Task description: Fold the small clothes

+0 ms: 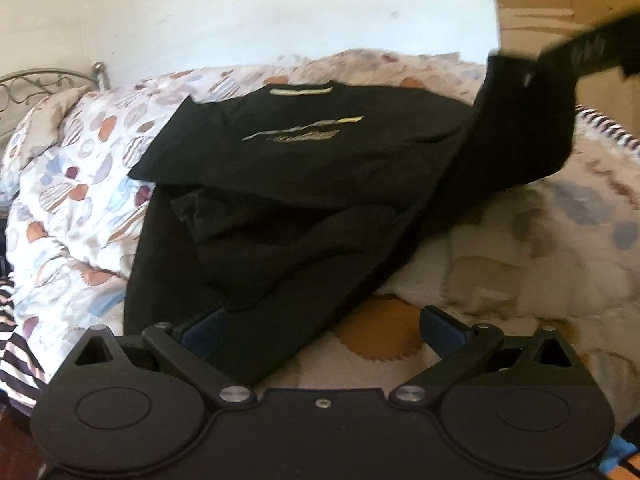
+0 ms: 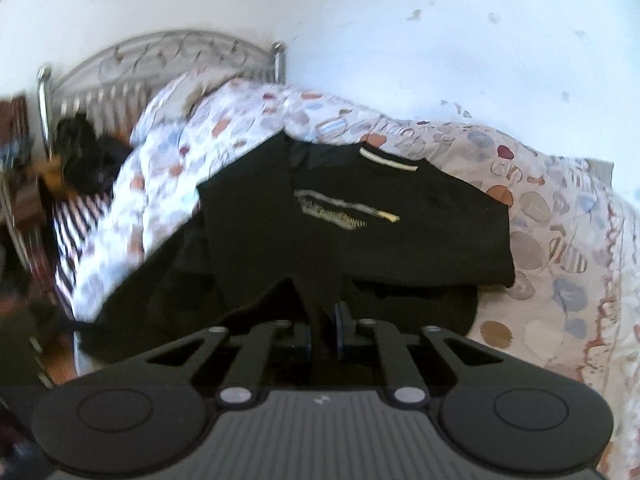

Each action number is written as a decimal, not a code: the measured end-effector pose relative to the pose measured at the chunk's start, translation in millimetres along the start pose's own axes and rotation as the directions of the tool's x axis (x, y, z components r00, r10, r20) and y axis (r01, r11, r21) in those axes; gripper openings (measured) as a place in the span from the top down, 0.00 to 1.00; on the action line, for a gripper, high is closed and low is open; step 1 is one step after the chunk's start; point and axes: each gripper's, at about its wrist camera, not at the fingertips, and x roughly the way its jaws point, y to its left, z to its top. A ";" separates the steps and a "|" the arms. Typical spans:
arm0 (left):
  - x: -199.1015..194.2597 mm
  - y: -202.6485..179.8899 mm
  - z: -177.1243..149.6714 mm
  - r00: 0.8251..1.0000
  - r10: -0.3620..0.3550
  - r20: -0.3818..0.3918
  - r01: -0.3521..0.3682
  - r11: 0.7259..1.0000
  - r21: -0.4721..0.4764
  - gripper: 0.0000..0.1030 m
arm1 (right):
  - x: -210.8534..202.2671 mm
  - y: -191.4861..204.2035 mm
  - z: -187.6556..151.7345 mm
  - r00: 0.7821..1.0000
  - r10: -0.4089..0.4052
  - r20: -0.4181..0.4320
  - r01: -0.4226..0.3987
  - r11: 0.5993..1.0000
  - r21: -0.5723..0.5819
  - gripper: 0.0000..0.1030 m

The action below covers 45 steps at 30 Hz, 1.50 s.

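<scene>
left gripper [image 1: 320,328]: matte black body; two round raised discs at the base corners; triangular cut-outs above them.
left linkage: black bars on silver round pivots; one small screw at centre.
left fingers [image 1: 442,326]: dark blue pads on black carriers.
right gripper [image 2: 322,320]: same black build; ribbed grey centre plate with a small pale mark.
right linkage: four black bars, silver pivots.
right fingers [image 2: 340,314]: blue-edged pads.

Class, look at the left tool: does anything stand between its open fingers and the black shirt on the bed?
Nothing visible does. The left tool is open right at the edge of the black shirt, over the quilt.
</scene>
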 end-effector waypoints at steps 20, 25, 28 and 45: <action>16.4 33.4 5.7 0.996 -0.043 -0.073 0.042 0.999 -0.014 0.06 | -15.2 8.5 -74.0 0.983 -0.057 -0.172 0.002 0.953 -0.304 0.43; 20.7 39.5 17.1 0.992 -0.067 -0.104 0.067 0.998 0.004 0.06 | -32.9 24.1 -101.9 0.978 -0.075 -0.195 -0.017 0.902 -0.431 0.22; 25.7 43.0 24.5 0.988 -0.083 -0.127 0.085 0.996 0.008 0.05 | -30.7 45.4 -121.5 0.974 -0.131 -0.185 -0.003 0.809 -0.588 0.17; 41.4 72.5 60.4 0.974 -0.151 -0.168 0.133 0.985 -0.112 0.05 | 7.7 117.1 -157.2 0.968 -0.243 0.062 0.188 0.541 -0.820 0.88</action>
